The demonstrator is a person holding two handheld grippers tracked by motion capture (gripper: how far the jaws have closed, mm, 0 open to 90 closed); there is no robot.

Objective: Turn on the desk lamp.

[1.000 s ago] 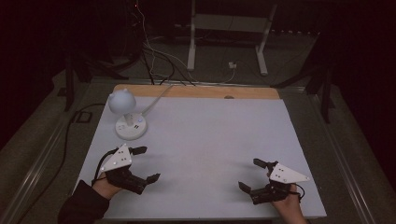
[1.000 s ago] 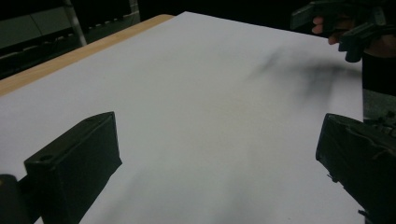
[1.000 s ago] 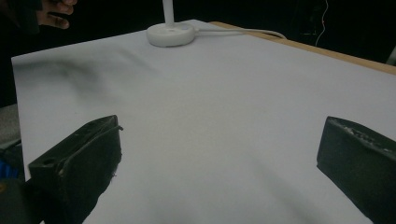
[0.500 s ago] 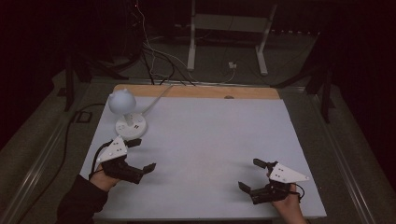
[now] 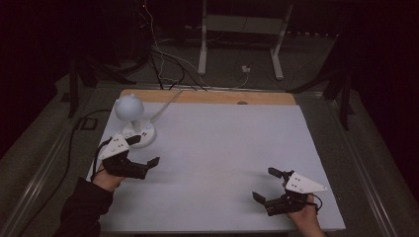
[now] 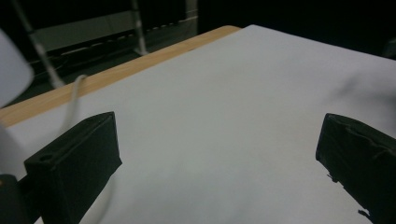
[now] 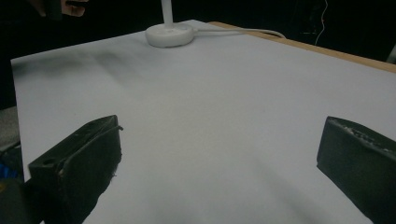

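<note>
**Left gripper closing on the lamp**

The left gripper (image 5: 144, 151) is moving farther, toward the white lamp (image 5: 133, 121) at the table's (image 5: 227, 148) far left, jaws spread and empty. The right gripper (image 5: 267, 185) is waiting near right, also gaping. Likely reaching for the base: approaching low and square should be helping.

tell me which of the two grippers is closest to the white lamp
The left gripper. It sits right beside the lamp at the table's far-left, one jaw almost at the lamp's round base. The right gripper is across the white sheet, near the front right corner.
</note>
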